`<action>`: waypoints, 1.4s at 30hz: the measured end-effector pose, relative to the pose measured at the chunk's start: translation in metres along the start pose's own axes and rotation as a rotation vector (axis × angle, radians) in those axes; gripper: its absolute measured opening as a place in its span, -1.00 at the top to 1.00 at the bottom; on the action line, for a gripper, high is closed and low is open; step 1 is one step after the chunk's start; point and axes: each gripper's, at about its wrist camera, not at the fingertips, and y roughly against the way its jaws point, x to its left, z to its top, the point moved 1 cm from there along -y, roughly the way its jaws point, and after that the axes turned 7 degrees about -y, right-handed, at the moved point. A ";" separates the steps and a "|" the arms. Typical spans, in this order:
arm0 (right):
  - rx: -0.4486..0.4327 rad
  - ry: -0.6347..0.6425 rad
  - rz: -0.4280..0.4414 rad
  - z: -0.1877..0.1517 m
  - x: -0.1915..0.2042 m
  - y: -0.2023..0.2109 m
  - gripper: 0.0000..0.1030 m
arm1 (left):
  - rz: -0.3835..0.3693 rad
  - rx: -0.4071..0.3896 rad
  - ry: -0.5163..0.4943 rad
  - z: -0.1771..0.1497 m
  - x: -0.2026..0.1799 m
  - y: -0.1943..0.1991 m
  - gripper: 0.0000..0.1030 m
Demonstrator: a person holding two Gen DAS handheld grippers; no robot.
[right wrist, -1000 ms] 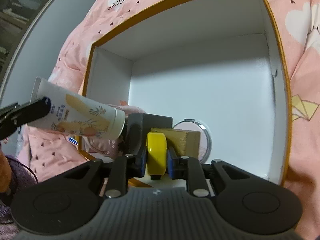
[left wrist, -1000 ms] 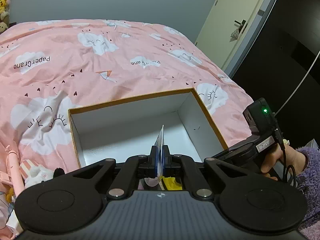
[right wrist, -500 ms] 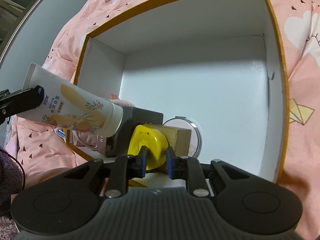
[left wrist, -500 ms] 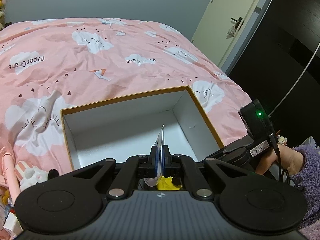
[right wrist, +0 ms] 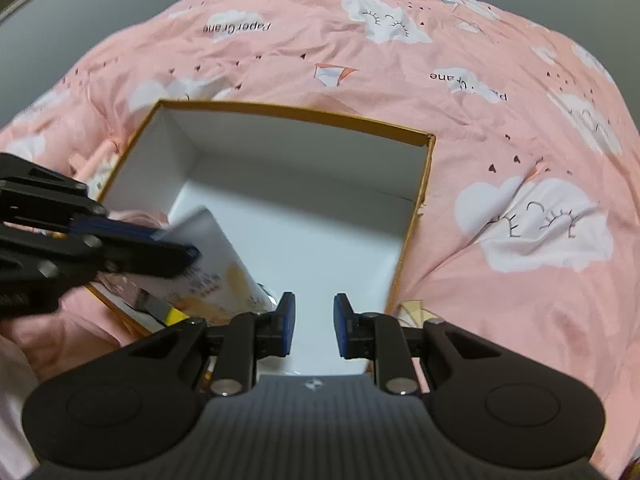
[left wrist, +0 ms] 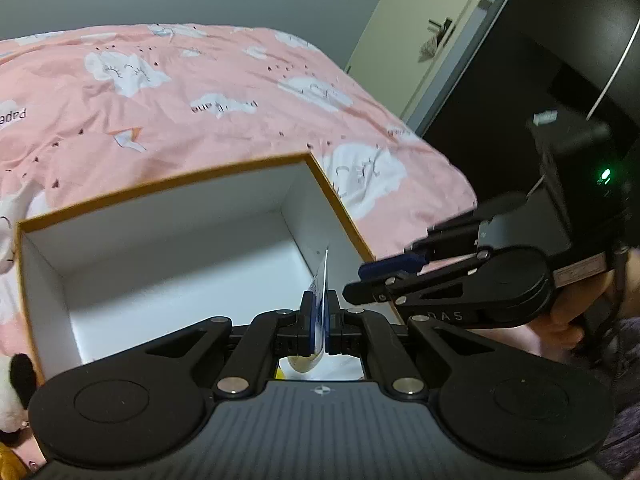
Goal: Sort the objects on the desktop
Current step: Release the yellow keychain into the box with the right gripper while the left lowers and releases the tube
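- White squeeze tube with a peach-and-leaf print (left wrist: 322,280), in the left wrist view: only its flat crimped end shows, edge-on and upright, clamped between the blue pads of the left claw (left wrist: 319,326), which is clenched on it. It hangs over the near right corner of the white cardboard box with the orange rim (left wrist: 160,184) that sits on the pink cloud-print bed cover (left wrist: 180,92).
- Same view: the right claw (left wrist: 372,280) reaches in from the right, just beside the tube's end and above the box's right wall.
- Right wrist view: the tube (right wrist: 216,252) shows its full length, the long axis slanting from the left claw (right wrist: 176,254) at its crimped end down toward the near left of the box (right wrist: 304,114), cap end lowest and hidden behind the right claw's left finger.
- Same view: the right claw (right wrist: 314,318) is released, its jaws apart with nothing between them, only the box floor beyond.
- Judgement: the left hand owns the tube, and the box lies directly beneath it, so the drop needs little more than lowering and letting go.
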 end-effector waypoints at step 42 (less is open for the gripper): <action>0.095 -0.029 -0.016 0.002 0.001 -0.021 0.56 | 0.003 0.104 0.026 -0.025 0.019 0.003 0.51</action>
